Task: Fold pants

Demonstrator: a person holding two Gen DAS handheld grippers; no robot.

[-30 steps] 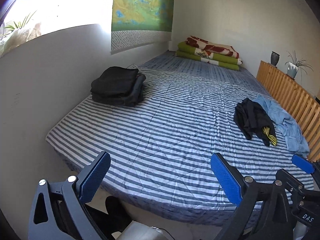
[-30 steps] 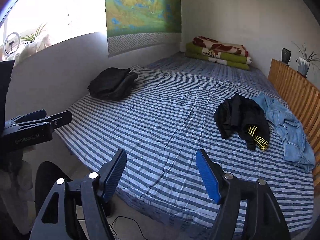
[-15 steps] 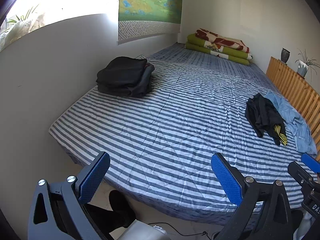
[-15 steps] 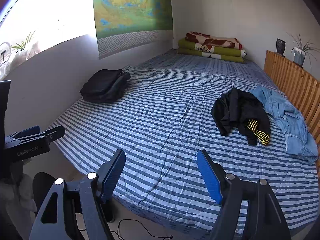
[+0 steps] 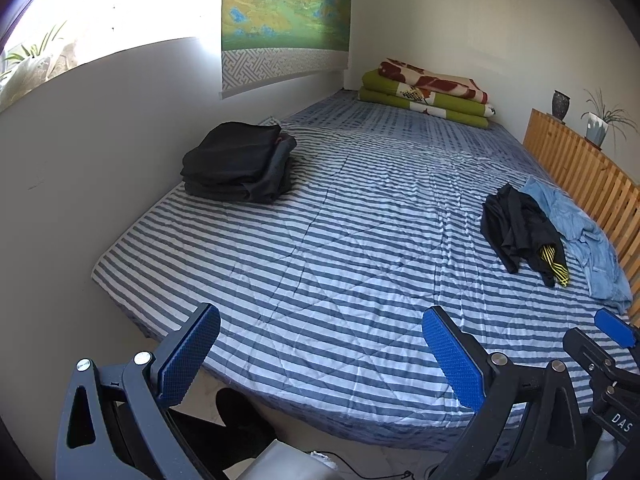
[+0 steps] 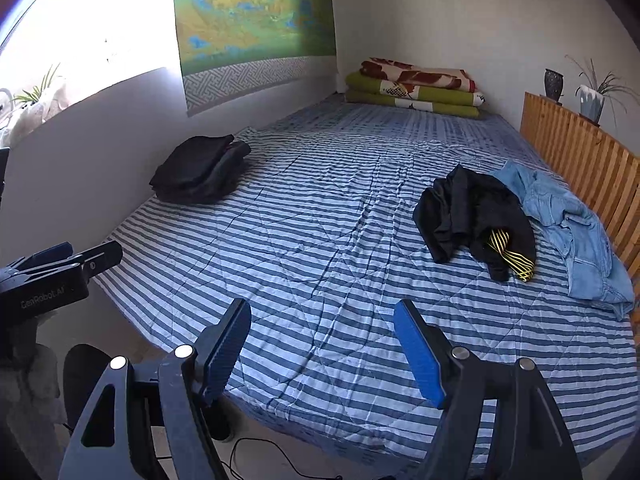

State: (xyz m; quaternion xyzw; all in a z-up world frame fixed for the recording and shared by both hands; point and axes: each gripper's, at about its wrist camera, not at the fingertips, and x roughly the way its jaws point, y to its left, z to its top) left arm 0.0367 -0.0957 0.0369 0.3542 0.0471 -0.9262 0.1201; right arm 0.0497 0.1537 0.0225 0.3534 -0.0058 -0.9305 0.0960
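I hold both hand-held grippers spread wide and empty over the bed's [image 5: 320, 240] near edge: left hand-held gripper [image 5: 320, 354], right hand-held gripper [image 6: 322, 350], their blue pads [image 6: 418, 356] finely ribbed. Ahead to the right lie crumpled black pants [image 6: 468, 212] with a yellow-striped band, touching rumpled denim jeans [image 6: 568, 224]. Far left sits a folded dark stack [image 5: 240, 162]. Only my right view shows the left tool's lettered side.
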